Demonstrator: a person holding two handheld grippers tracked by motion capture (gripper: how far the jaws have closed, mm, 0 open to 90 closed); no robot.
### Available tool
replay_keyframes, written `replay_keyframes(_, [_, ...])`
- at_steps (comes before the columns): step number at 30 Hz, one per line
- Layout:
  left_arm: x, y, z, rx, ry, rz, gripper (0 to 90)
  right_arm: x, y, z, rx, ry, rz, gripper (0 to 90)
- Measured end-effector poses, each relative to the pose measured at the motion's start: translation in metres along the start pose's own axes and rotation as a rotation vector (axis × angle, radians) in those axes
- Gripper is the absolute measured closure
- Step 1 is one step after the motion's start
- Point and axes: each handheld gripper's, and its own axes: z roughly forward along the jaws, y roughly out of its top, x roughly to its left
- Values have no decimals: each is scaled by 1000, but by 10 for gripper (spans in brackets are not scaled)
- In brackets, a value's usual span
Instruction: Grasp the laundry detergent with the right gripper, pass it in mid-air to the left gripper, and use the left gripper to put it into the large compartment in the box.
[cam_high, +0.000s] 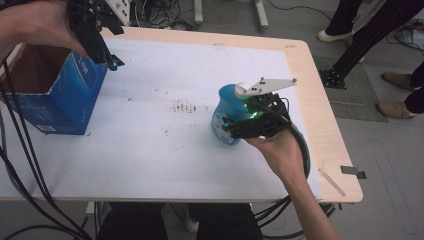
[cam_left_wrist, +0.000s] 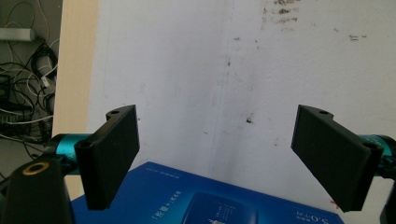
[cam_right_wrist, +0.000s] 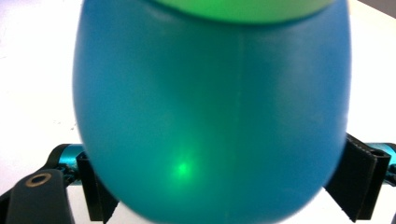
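A round blue bottle (cam_high: 224, 106) with a pale top stands on the white mat at the right of centre. My right gripper (cam_high: 231, 127) reaches in from the right and is open, one jaw on each side of the bottle's lower body. In the right gripper view the bottle (cam_right_wrist: 210, 107) sits between the wide-spread jaws of that gripper (cam_right_wrist: 222, 189); whether they touch it is unclear. My left gripper (cam_high: 112, 62) hangs open and empty above the far right corner of an open blue cardboard box (cam_high: 65, 95). In the left gripper view the box top (cam_left_wrist: 210, 205) lies below this gripper (cam_left_wrist: 217, 154).
The white mat (cam_high: 165, 160) covers most of the wooden table (cam_high: 320, 115) and carries brown stains (cam_high: 185, 106) near its middle. Cables hang at the left edge. Beyond the table's right side are a black stand (cam_high: 350, 55) and people's shoes (cam_high: 397, 80).
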Motion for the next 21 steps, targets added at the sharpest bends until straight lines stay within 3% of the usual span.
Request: replay_keyframes(21, [0,-3,1,-2,-1,-3,152,2,-2,0,-22,23,11,244])
